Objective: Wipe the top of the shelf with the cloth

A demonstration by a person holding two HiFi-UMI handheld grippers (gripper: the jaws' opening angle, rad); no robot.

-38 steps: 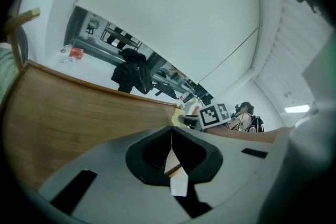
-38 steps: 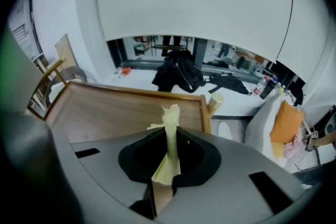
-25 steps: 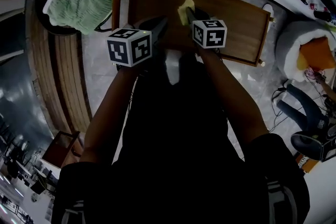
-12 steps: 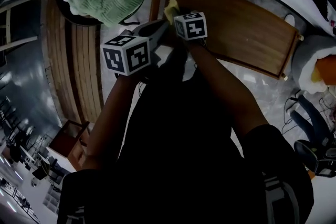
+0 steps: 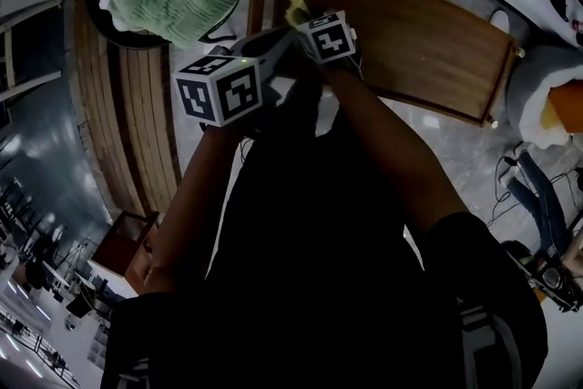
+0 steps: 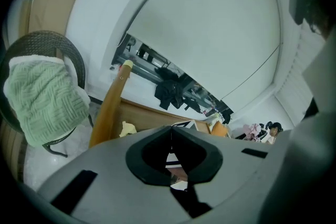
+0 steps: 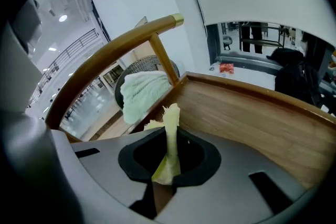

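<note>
The right hand-held gripper (image 7: 169, 140) is pinching the cloth (image 7: 171, 115) — a thin yellow rag, soft and light, bunching into a strip between the clamped jaws and poking out past them. It is hovering at the left end of the shelf (image 7: 252, 113); whether it is touching the wood is not showing. Gripped by one fold, it is probably going to need spreading flat to wipe well. The left hand-held gripper (image 6: 169, 132) is sitting closed on nothing, just beside. A raised lip is edging the shelf, and a post (image 7: 113, 57) is crowding the left — open room is lying rightward.
</note>
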